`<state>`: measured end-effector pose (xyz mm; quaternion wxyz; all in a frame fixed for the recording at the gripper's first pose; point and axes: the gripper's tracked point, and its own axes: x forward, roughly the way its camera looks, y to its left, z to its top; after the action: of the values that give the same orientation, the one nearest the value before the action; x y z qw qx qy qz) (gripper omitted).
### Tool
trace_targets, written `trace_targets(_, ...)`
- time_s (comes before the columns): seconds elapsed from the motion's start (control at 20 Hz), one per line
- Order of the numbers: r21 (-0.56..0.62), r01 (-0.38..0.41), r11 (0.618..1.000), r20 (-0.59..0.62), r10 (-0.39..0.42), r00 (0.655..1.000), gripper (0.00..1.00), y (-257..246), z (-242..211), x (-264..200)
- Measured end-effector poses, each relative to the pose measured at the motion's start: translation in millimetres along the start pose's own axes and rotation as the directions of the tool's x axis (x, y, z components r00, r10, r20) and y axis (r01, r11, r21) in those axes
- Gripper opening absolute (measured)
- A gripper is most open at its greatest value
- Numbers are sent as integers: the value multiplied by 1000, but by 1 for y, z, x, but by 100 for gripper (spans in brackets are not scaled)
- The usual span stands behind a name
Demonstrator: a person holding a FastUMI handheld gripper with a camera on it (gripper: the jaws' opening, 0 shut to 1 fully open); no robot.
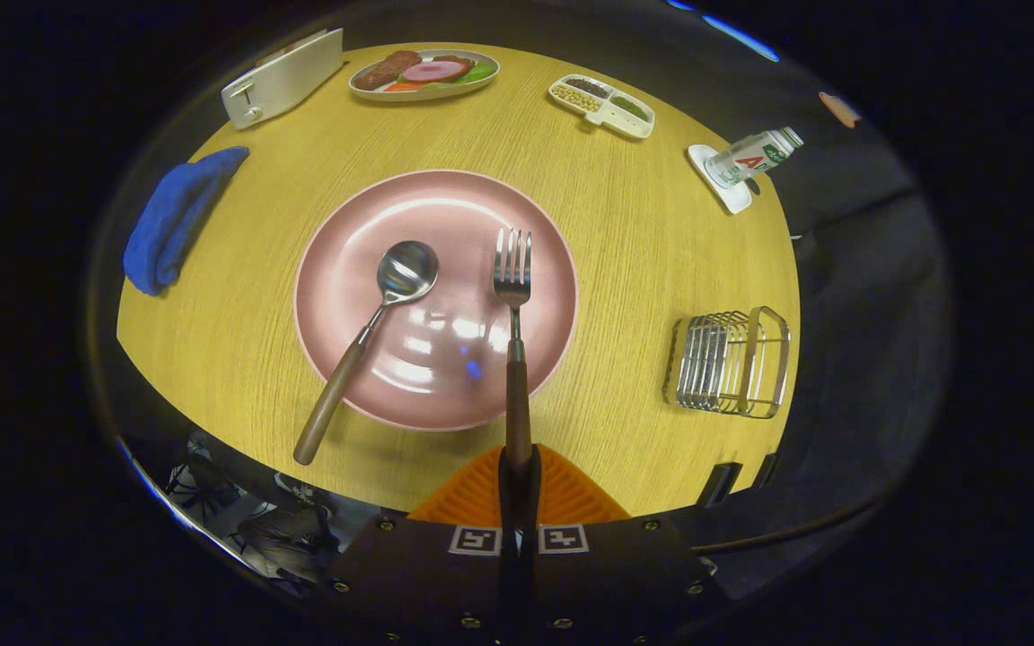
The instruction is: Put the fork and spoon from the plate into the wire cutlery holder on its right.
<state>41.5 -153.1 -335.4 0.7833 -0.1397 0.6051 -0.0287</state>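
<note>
Far to the left of the hand-held gripper (518, 489), a folded blue cloth (174, 218) is seen at the tabletop (643, 260) edge. Beyond it, further ahead and left, a white toaster (282, 77) is laid near the far rim.

A pink plate (435, 299) is placed just ahead of the fingers. On its left half the spoon (368, 328) is rested, bowl up on the plate, wooden handle angled back over the rim onto the tabletop, well left of the fingers.

The fork (513, 341) is lined up straight ahead, tines over the plate's right half, handle run back between the fingers. The hand-held gripper is closed on the handle's end; both pads appear to be pressed against it, though the contact is partly hidden by the fingers themselves.

Well beyond the plate, an oval dish of food (424, 73) is noted, and to its right a white divided tray (602, 105) of seeds or grains.

To the right of the fingers, apart from the plate, the wire cutlery holder (731, 362) is stood near the tabletop edge. Further ahead on that side, a small bottle (755, 156) is seen on a white coaster (718, 178).
</note>
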Motion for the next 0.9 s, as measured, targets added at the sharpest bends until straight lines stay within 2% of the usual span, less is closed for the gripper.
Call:
trace_targets(0.3,73,76,994,28,-78,997,1,-33,12,-41)
trace_targets(0.55,185,139,973,8,-143,990,1,-70,10,-72)
trace_targets(0.9,324,181,929,-73,-166,983,1,-118,-12,-77)
